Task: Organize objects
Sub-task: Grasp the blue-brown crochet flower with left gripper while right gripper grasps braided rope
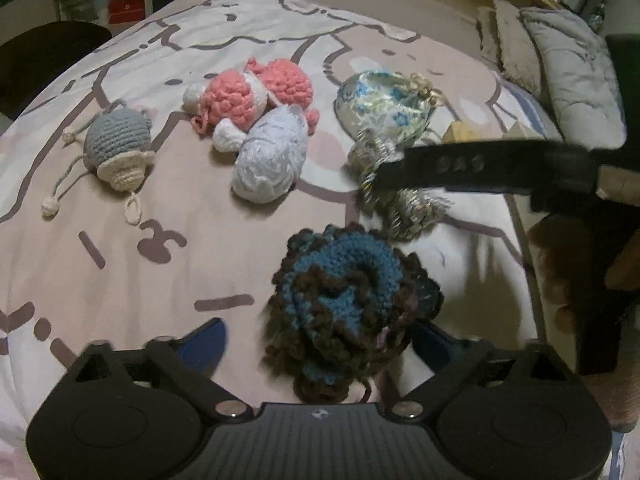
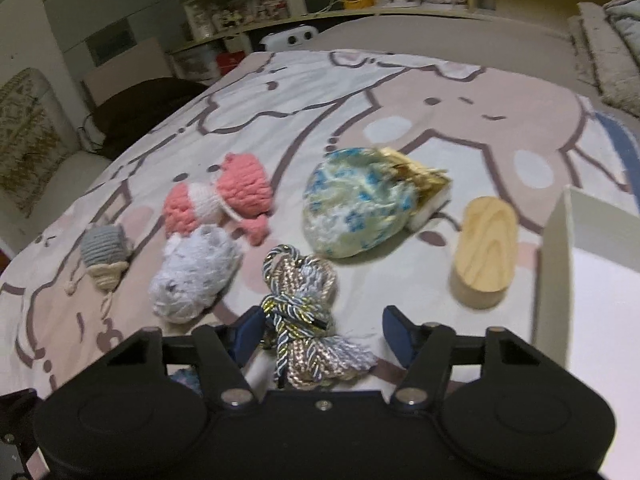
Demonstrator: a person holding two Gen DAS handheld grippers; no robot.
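Blue-brown crochet piece (image 1: pixel 344 312) sits between open left gripper (image 1: pixel 316 344); lettering unreadable.

A bed covered by a pink-and-white cartoon-print sheet (image 2: pixel 400 92) carries a grey crocheted toy (image 2: pixel 105 254), a pink-and-white crocheted toy (image 2: pixel 224 200), a pale lilac knitted toy (image 2: pixel 196 274), a floral fabric pouch (image 2: pixel 356 208), a bundle of braided cord (image 2: pixel 304 312), an oval wooden block (image 2: pixel 484 248), a blue-and-brown crocheted piece (image 1: pixel 344 304) and a white box (image 2: pixel 560 248).

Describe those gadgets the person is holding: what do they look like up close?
Both are matte black plastic. The left tongs and right tongs each have two dark blue finger pads, angular black linkage arms with silver screws, round discs either side, and a ribbed centre panel. No cables or sleeves show.
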